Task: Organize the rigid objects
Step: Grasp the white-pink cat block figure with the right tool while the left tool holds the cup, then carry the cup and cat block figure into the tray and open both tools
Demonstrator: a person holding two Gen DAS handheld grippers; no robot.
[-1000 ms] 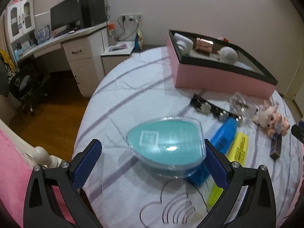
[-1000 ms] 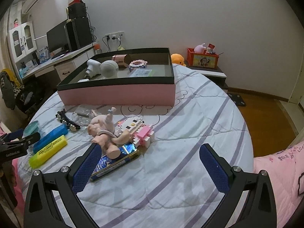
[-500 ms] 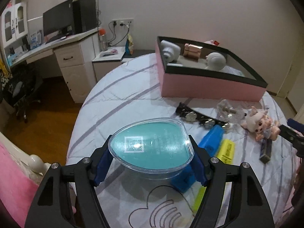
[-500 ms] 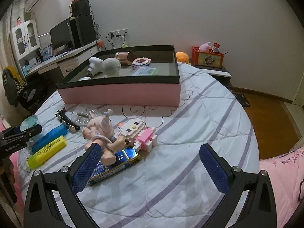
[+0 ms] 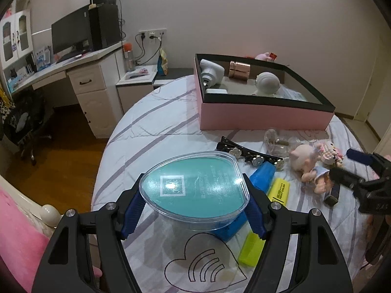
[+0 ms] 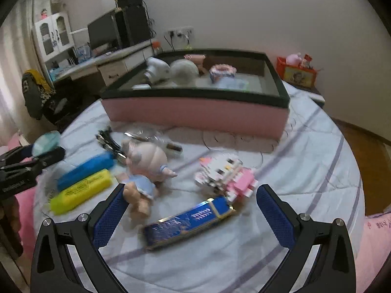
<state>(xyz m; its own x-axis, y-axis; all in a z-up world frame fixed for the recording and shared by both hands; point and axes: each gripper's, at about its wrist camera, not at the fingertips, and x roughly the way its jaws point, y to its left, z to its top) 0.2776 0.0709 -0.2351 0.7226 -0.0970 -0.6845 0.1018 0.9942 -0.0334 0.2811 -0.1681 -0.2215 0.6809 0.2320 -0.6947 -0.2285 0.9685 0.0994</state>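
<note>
My left gripper (image 5: 193, 210) is shut on a teal heart-shaped box with a clear lid (image 5: 195, 185) and holds it above the bed. A pink box with a black rim (image 5: 264, 114) stands farther back and holds a white camera, a copper jar and a white shell-like item. My right gripper (image 6: 193, 210) is open and empty, low over a blue foil bar (image 6: 188, 222), with a doll (image 6: 146, 168) by its left finger and a pink-white block figure (image 6: 227, 175) ahead.
A blue case (image 5: 261, 178), a yellow case (image 5: 266, 217), a black studded clip (image 5: 249, 152) and a clear bag (image 5: 276, 141) lie on the striped bedspread (image 5: 158, 127). A desk with a monitor (image 5: 70, 34) stands left, beyond the bed's edge.
My left gripper closed on the teal box and lifted it off the bed. My right gripper moved down and forward over the blue bar and the doll.
</note>
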